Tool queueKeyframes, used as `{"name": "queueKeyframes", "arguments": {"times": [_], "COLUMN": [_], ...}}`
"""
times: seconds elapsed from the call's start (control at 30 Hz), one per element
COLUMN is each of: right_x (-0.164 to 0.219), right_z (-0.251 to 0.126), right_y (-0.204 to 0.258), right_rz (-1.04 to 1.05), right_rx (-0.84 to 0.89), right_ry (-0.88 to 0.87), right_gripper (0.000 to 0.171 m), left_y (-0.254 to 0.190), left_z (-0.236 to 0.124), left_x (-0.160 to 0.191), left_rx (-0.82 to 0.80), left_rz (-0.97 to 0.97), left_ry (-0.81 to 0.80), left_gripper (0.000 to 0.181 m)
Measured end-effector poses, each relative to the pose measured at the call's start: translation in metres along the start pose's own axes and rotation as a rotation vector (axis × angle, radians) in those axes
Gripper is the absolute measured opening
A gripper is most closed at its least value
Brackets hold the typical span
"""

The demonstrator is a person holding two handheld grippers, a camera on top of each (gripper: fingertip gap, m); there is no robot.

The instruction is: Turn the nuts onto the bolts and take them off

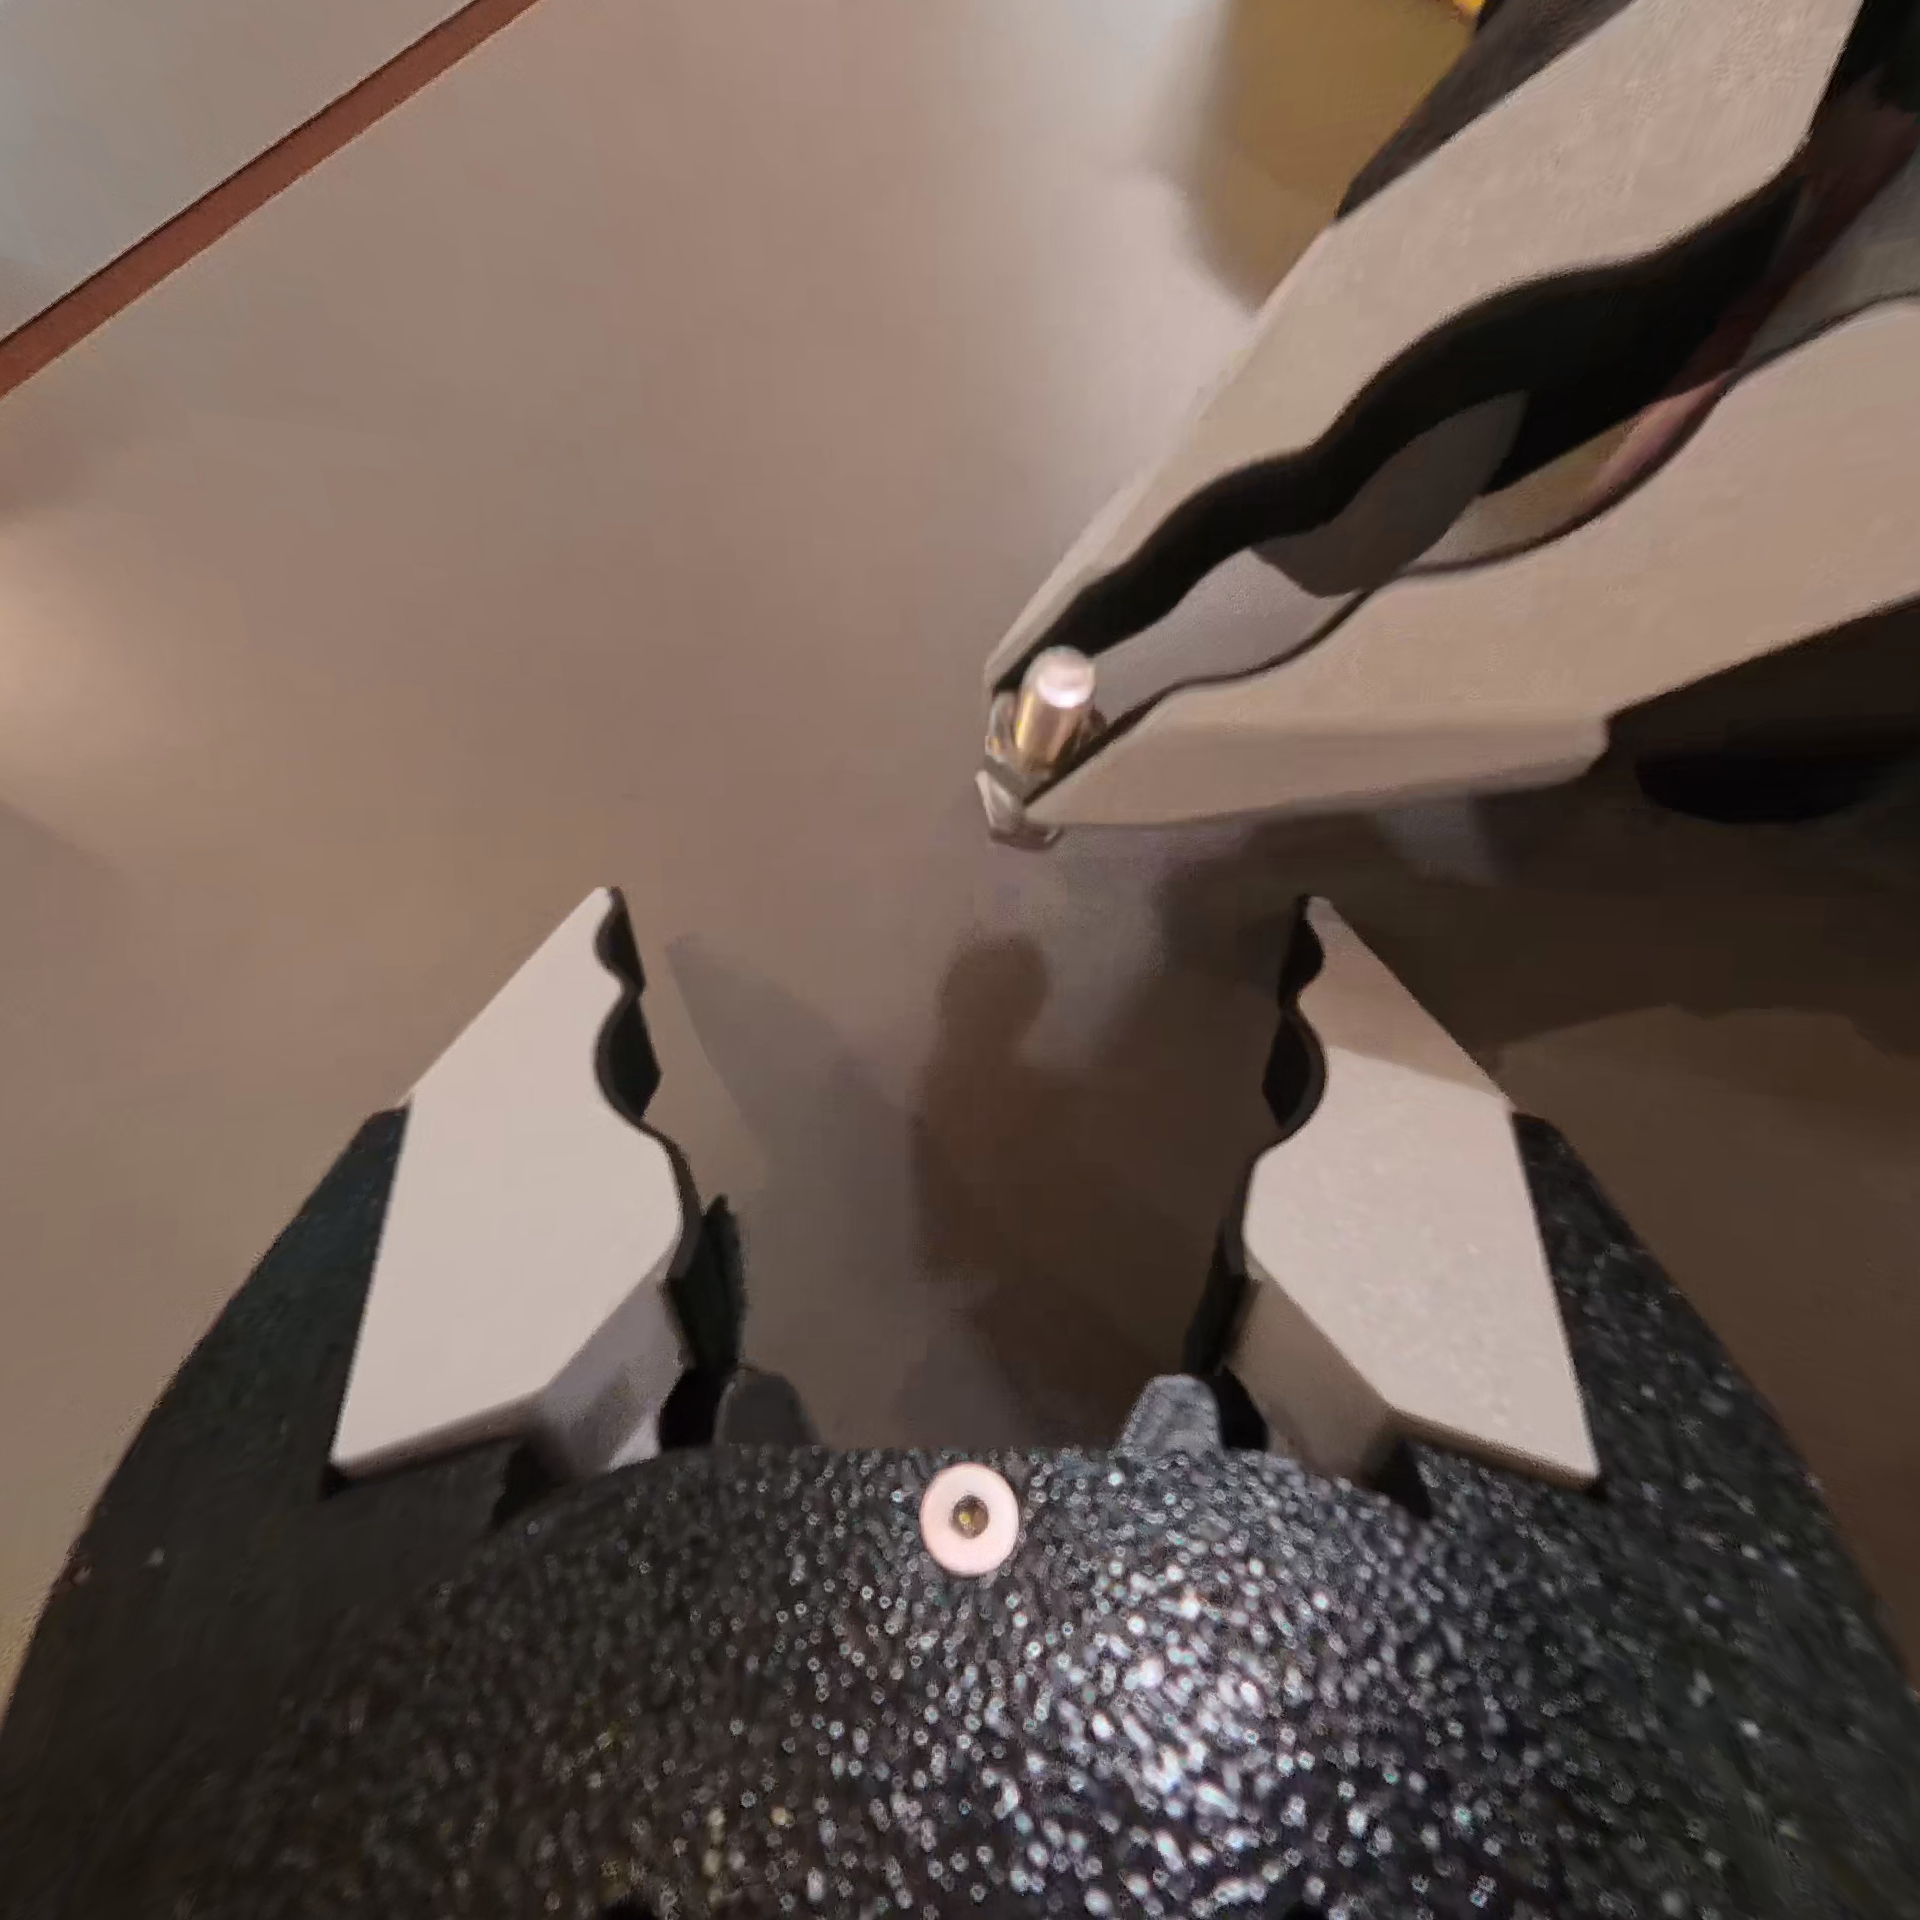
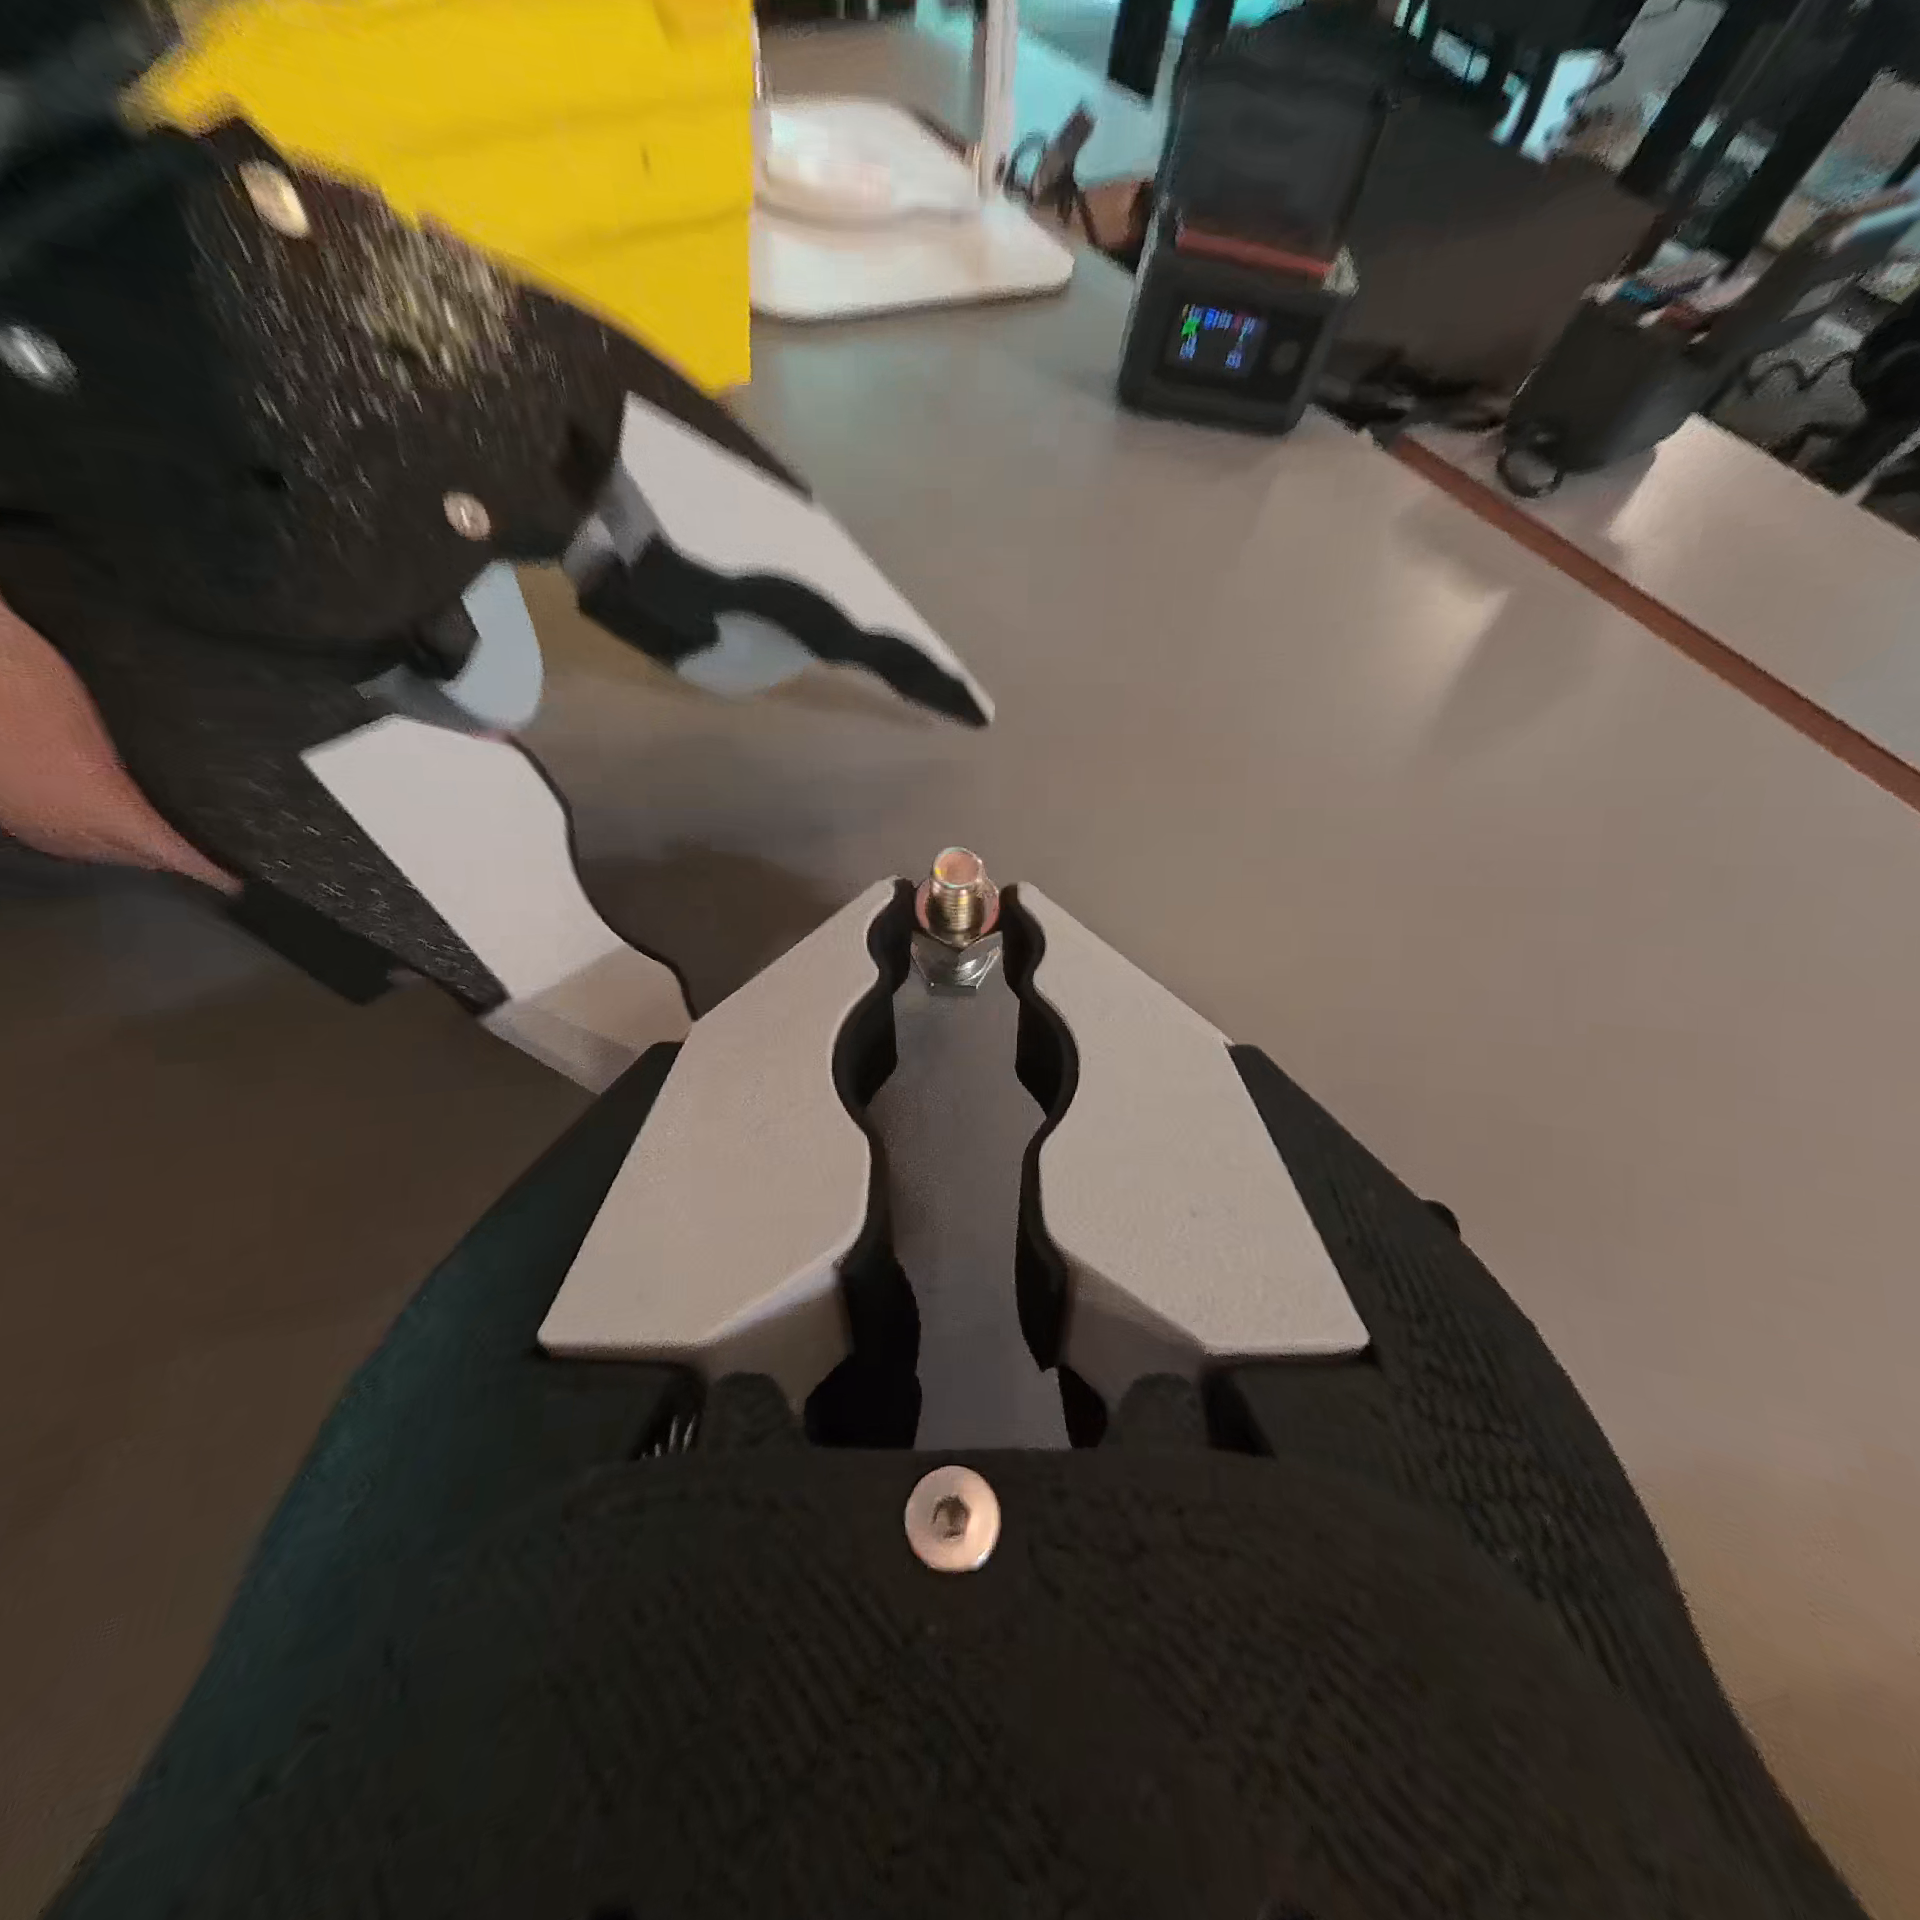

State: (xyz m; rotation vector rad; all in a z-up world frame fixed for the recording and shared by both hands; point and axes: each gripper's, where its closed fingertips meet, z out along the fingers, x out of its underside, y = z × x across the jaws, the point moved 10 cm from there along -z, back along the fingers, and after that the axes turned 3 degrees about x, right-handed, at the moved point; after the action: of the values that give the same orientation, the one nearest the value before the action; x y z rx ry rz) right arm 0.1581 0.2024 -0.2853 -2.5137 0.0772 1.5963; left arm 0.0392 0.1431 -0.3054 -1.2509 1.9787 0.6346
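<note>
A small threaded bolt (image 2: pixel 958 896) stands upright between the tips of my right gripper (image 2: pixel 956 888), which is shut on its shaft. A silver hex piece (image 2: pixel 956 968), nut or head I cannot tell, sits at the bolt's lower end just above the grey table (image 2: pixel 1351 935). In the left wrist view the right gripper (image 1: pixel 1023 732) reaches in from the upper right with the bolt (image 1: pixel 1051 707) and the hex piece (image 1: pixel 1013 805) below it. My left gripper (image 1: pixel 961 935) is open and empty, a short way in front of the bolt. It also shows in the right wrist view (image 2: pixel 826 862), left of the bolt.
A yellow object (image 2: pixel 561 156) is behind the left gripper. A white stand base (image 2: pixel 914 239), a black device with a small screen (image 2: pixel 1226 343) and dark bags with cables (image 2: pixel 1600 395) lie at the table's far side. A brown strip (image 2: pixel 1662 623) crosses the table. A hand (image 2: pixel 62 748) holds the left gripper. Only a small space, under 4 cm, lies between the two pairs of fingers. The yellow object (image 2: pixel 561 156) lies around 20 cm away from my left fingertips.
</note>
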Motion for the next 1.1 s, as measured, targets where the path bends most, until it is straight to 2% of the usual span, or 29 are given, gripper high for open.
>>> {"name": "queueKeyframes", "arguments": {"times": [0.13, 0.23, 0.43, 0.6, 0.73, 0.8, 0.93, 1.0, 1.07, 1.1], "right_x": [-0.003, -0.004, -0.005, -0.004, -0.002, -0.002, -0.002, -0.002, -0.003, -0.003], "right_z": [-0.012, -0.017, -0.019, -0.022, -0.027, -0.03, -0.03, -0.031, -0.03, -0.03], "right_y": [-0.007, -0.009, -0.006, -0.005, -0.009, -0.01, -0.009, -0.009, -0.01, -0.011], "right_rz": [0.11, 0.139, 0.135, 0.111, 0.103, 0.102, 0.105, 0.111, 0.122, 0.122], "right_rx": [-0.139, -0.237, -0.352, -0.418, -0.459, -0.479, -0.513, -0.503, -0.47, -0.443], "right_ry": [-0.185, -0.263, -0.308, -0.31, -0.311, -0.314, -0.317, -0.322, -0.308, -0.287], "right_gripper": [0.015, 0.015, 0.015, 0.015, 0.015, 0.015, 0.015, 0.015, 0.016, 0.023], "left_y": [-0.001, -0.006, -0.007, -0.015, -0.018, -0.017, -0.016, -0.015, -0.014, -0.012], "left_z": [-0.007, -0.014, -0.019, -0.02, -0.02, -0.021, -0.022, -0.023, -0.024, -0.024], "left_x": [-0.004, -0.008, -0.01, -0.011, -0.01, -0.01, -0.01, -0.01, -0.009, -0.008], "left_rx": [0.082, 0.178, 0.323, 0.463, 0.538, 0.54, 0.559, 0.54, 0.46, 0.381], "left_rz": [0.022, 0.031, 0.012, 0.083, 0.091, 0.087, 0.073, 0.072, 0.115, 0.162], "left_ry": [-0.121, -0.226, -0.304, -0.31, -0.296, -0.301, -0.316, -0.328, -0.324, -0.302], "left_gripper": [0.081, 0.064, 0.048, 0.048, 0.038, 0.035, 0.015, 0.015, 0.014, 0.014]}}
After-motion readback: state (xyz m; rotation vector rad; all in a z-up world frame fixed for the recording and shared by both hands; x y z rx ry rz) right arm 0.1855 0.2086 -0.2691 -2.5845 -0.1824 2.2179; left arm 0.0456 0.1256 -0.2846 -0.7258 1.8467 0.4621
